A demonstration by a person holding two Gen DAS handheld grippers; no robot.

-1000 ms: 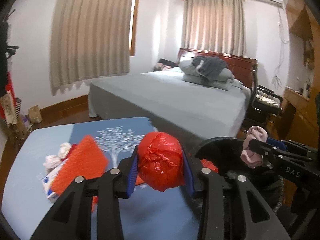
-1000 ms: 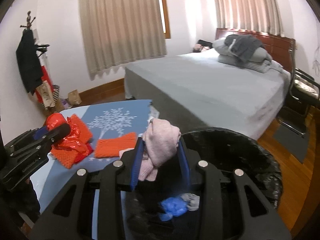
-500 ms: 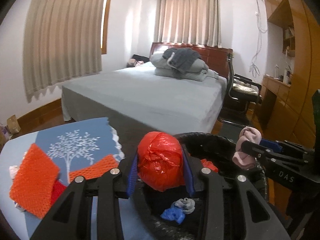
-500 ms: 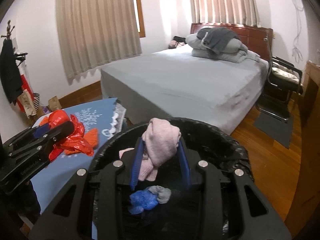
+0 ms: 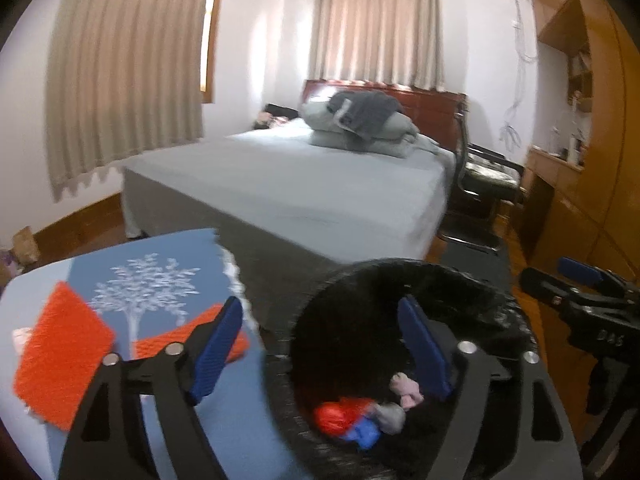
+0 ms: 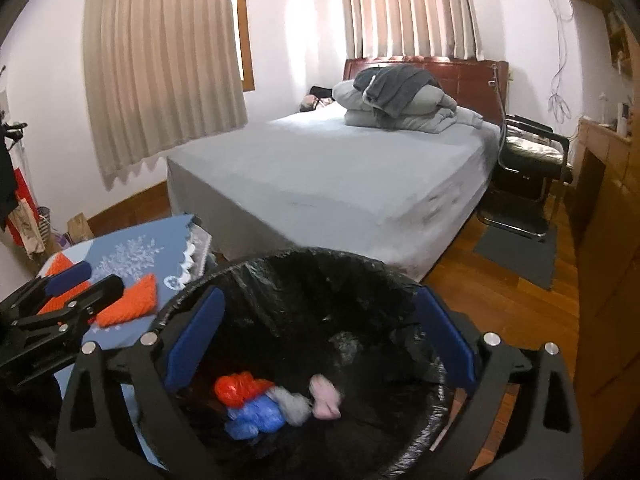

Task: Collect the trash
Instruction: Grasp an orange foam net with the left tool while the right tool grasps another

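Both claws, left claw (image 5: 320, 344) and right claw (image 6: 316, 336), gape wide and empty over the bin (image 6: 280, 276); orange mesh pads (image 5: 60, 360) on the tabletop (image 5: 240, 420) look light, floppy, best pinched at an edge.

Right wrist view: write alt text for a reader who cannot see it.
The open right gripper hangs over a black-lined trash bin holding a red plastic wad, a blue wad, a grey clump and a pink cloth. To the left, the left gripper sits above orange mesh pieces on a blue table; a grey bed lies beyond.
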